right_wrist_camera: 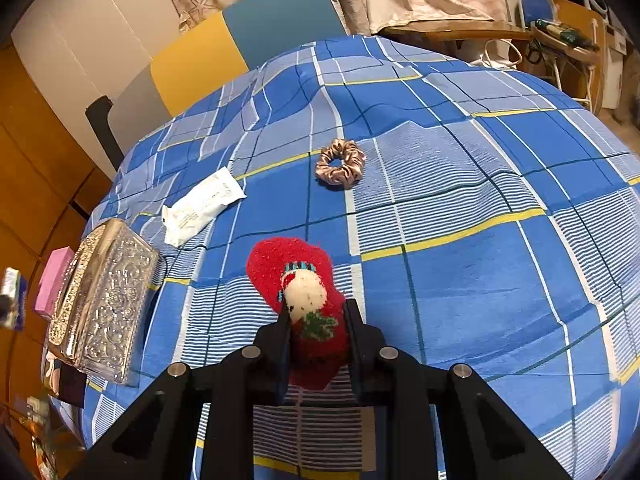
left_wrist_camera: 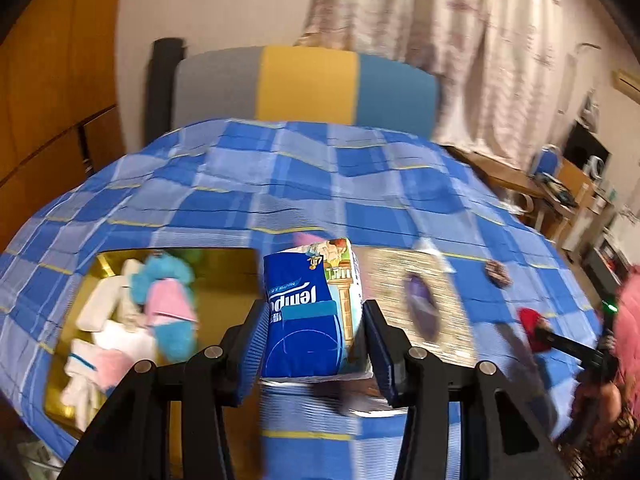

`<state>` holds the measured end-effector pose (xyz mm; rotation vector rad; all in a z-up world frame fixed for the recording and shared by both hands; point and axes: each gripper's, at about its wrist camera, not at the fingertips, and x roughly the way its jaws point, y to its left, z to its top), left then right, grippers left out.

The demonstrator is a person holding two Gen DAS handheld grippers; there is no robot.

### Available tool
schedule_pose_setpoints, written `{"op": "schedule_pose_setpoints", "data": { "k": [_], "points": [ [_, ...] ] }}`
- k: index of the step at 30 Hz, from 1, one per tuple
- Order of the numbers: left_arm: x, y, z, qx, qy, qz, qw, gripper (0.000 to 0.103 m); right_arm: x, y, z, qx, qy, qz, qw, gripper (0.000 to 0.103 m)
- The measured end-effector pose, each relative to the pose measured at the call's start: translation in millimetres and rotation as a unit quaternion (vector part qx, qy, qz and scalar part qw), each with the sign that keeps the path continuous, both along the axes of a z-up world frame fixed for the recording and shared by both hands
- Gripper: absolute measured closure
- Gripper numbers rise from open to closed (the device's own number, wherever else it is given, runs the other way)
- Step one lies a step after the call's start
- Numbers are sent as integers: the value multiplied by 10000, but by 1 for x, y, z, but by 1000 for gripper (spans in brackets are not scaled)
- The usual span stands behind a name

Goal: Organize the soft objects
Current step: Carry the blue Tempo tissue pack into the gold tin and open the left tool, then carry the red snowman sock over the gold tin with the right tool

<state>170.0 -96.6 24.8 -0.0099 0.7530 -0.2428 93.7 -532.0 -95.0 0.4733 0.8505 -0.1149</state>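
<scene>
Warm dim indoor light, left wrist view motion-blurred, right wrist view sharp, fisheye-bent edges, dark corners

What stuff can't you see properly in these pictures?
- Left wrist view: the purple thing on the blue checked cloth is smeared by motion blur.
- Same view: the soft things in the gold box blur together.
- Right wrist view: the right gripper hides the red sock end.

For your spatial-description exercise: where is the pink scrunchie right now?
In the right wrist view the pink scrunchie lies on the blue checked cloth, beyond the red sock, right of the white packet, touching neither.
</scene>
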Motion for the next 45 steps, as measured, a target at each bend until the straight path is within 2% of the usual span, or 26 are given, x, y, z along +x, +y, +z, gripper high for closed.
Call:
{"op": "schedule_pose_setpoints", "data": {
  "k": [7, 13, 21, 24, 29, 35, 40, 45],
  "points": [
    [70, 43, -40, 256, 707, 527, 9958, 55, 0, 2, -2, 53, 2, -14, 10000, 80],
    [112, 48, -75, 538, 1131, 707, 9896, 55, 2, 3, -5, 75, 51, 16, 10000, 80],
    [144, 48, -100, 219, 1461, 854, 9853, 53, 3, 6, -6, 65, 61, 71, 9999, 80],
    [146, 47, -101, 281, 1456, 956, 9843, 52, 3, 6, -6, 59, 61, 79, 9999, 80],
    [132, 53, -85, -31, 1269, 991, 9869, 52, 3, 6, -4, 34, 22, 55, 10000, 80],
    [81, 65, -55, -457, 725, 859, 9926, 52, -6, 6, 8, 14, -191, -123, 9997, 80],
    [32, 69, -45, -487, 412, 588, 9962, 52, -19, 17, 29, -148, -486, -204, 9985, 80],
    [-1, 74, -44, -413, 241, 405, 9980, 52, -35, 45, 56, -323, -870, -78, 9957, 80]
  ]
}}
